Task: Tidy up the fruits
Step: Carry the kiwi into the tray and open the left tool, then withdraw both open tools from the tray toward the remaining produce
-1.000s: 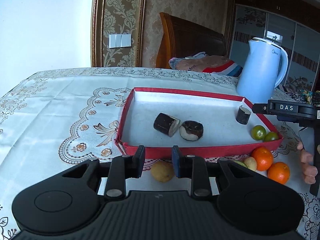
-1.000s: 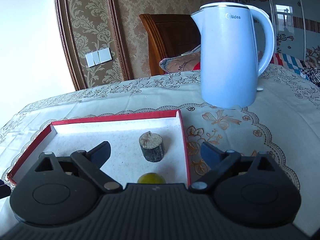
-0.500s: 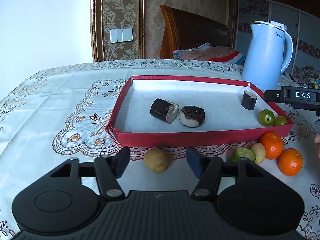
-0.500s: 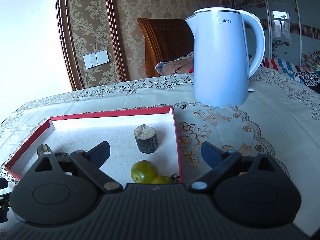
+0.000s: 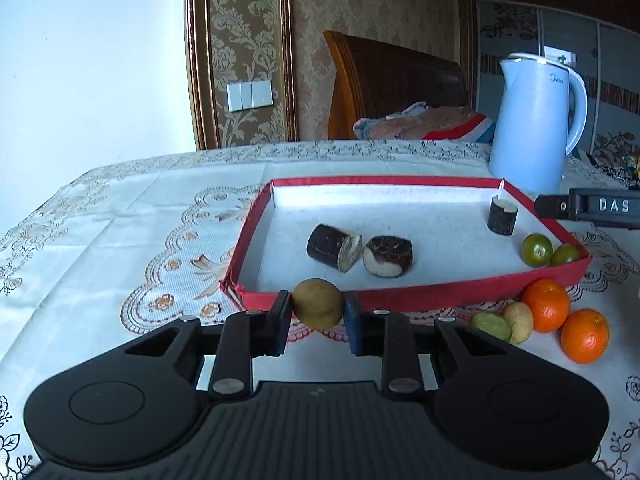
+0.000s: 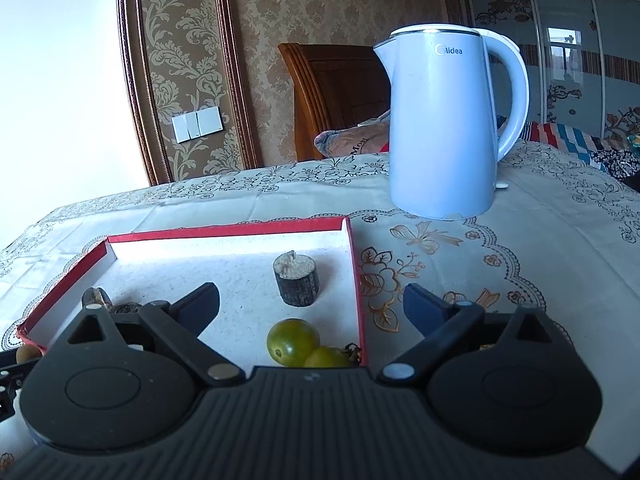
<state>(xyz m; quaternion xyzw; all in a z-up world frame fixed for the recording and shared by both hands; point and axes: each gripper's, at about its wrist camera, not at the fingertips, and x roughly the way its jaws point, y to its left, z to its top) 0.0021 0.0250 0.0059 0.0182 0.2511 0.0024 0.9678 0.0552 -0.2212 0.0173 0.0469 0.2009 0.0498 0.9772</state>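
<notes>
Left tongs [image 5: 317, 312] clamp the yellow-brown fruit [image 5: 317, 303]; right tongs [image 6: 311, 305] gape wide.

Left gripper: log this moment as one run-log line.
left gripper: shut on yellow-brown fruit | right gripper: open | red tray: ahead

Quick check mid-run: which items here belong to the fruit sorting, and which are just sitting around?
Job items:
- left gripper, shut on the yellow-brown fruit
- red tray
- green fruits inside it
- oranges beside it
- right gripper, open

Bystanders:
- blue kettle
- tablecloth
- wall switch
</notes>
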